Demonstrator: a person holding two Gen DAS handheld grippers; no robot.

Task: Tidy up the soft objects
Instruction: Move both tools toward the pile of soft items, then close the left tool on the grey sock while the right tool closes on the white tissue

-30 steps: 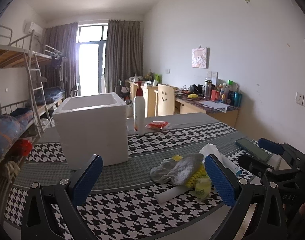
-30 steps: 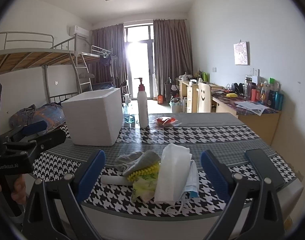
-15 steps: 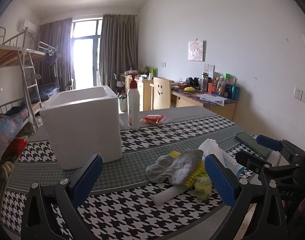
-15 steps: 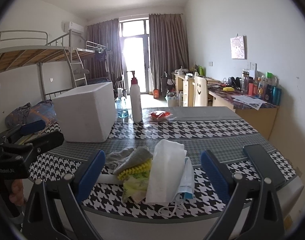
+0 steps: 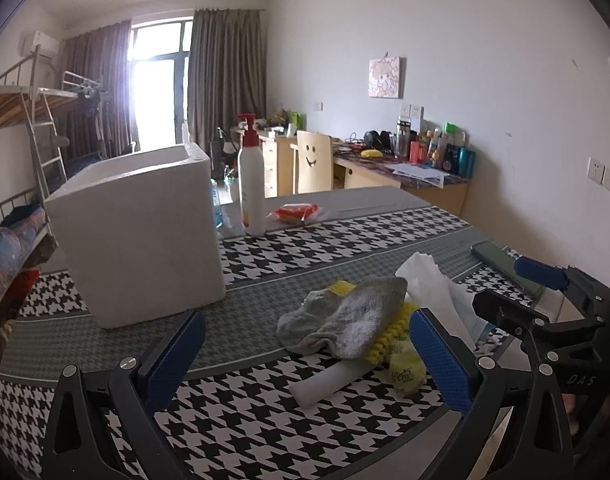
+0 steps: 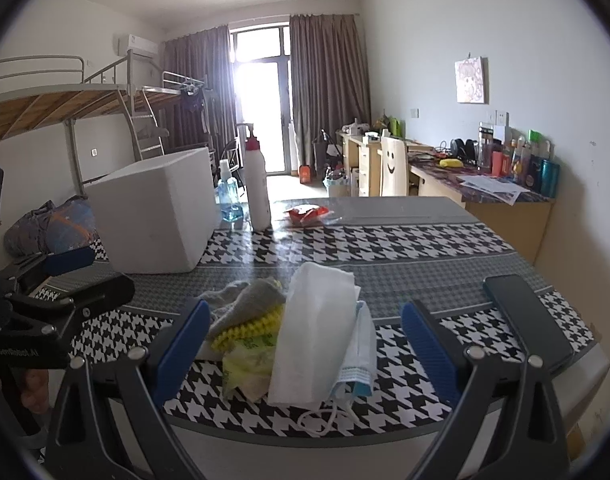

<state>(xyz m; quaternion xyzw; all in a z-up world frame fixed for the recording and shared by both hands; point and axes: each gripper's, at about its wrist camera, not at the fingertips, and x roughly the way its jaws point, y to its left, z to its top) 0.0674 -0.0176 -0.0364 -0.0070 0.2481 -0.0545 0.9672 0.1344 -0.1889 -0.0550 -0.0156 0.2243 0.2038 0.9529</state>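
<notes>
A pile of soft things lies near the table's front edge: a grey sock (image 5: 345, 320) (image 6: 245, 300) on a yellow bristly item (image 5: 389, 332) (image 6: 249, 326), a yellow-green packet (image 6: 249, 360), a white cloth (image 6: 313, 336) (image 5: 429, 280), a blue face mask (image 6: 363, 360) and a white roll (image 5: 325, 384). A white foam box (image 5: 141, 236) (image 6: 157, 216) stands open-topped behind. My left gripper (image 5: 305, 364) is open and empty, just short of the sock. My right gripper (image 6: 305, 356) is open and empty, its fingers either side of the cloth.
A pump bottle (image 5: 252, 184) (image 6: 257, 184), a blue spray bottle (image 6: 228, 196) and a red packet (image 5: 297, 213) (image 6: 307, 213) stand behind the box. A dark phone (image 6: 533, 320) (image 5: 501, 264) lies at the right edge. Bunk beds left, cluttered desks right.
Both grippers have moved forward and lower toward the pile, which now looks larger. Both stay open. Nothing on the table has moved.
</notes>
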